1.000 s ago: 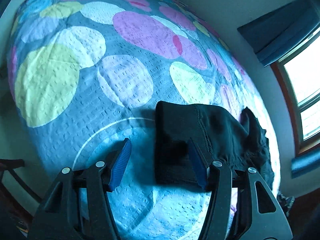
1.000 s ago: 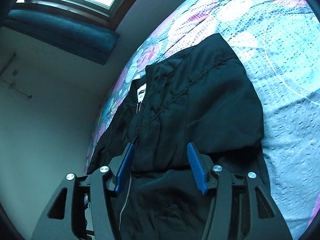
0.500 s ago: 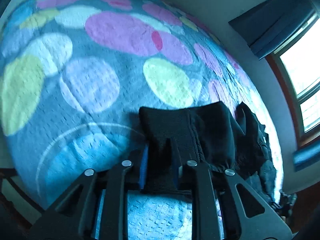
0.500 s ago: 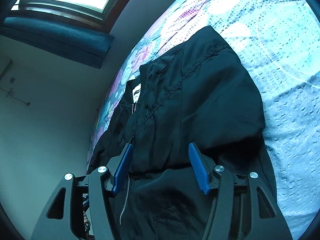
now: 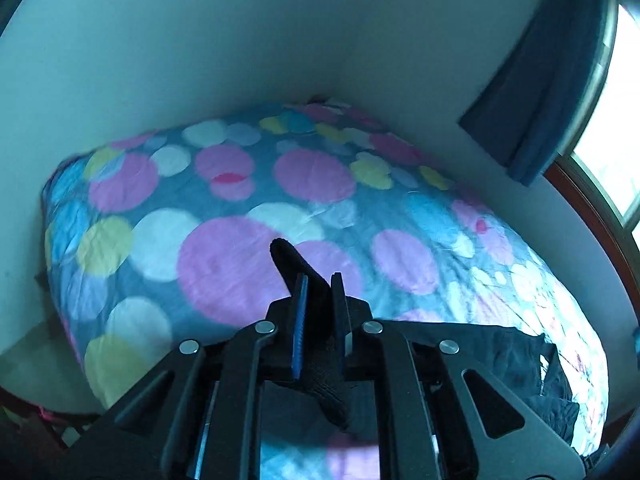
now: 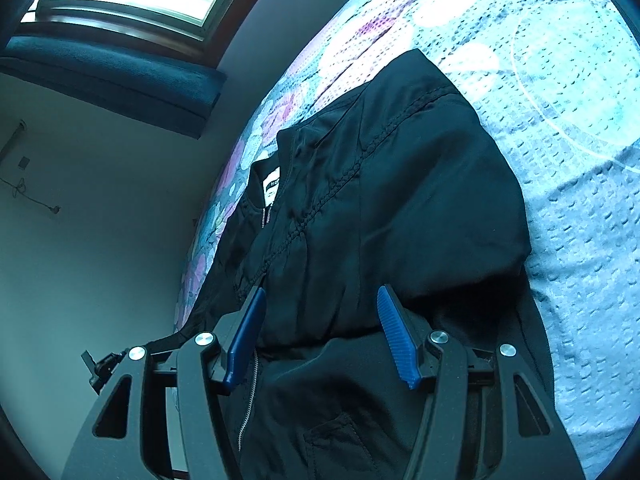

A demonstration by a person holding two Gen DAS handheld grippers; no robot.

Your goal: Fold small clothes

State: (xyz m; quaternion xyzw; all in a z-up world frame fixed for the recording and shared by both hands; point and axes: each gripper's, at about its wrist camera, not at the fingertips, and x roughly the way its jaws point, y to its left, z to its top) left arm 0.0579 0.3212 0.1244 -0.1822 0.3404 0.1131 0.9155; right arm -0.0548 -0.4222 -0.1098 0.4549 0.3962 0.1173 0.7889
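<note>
Change: left gripper (image 5: 318, 280), open a second ago, now has jaws clamped on the jacket's knit cuff (image 5: 292, 260), lifted above the bed (image 5: 120, 280).
Right gripper (image 6: 318, 308): jaws half open, holding nothing, over black jacket (image 6: 400, 200) lying on the bed.
Meaning: sleeve fold likely beginning.

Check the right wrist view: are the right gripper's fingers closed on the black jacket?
No. The right gripper has its blue fingers spread apart over the black jacket, pinching no fabric.

Black jacket (image 6: 400, 200) lies on a grey bedspread (image 5: 240, 220) dotted pink, yellow, white.
</note>
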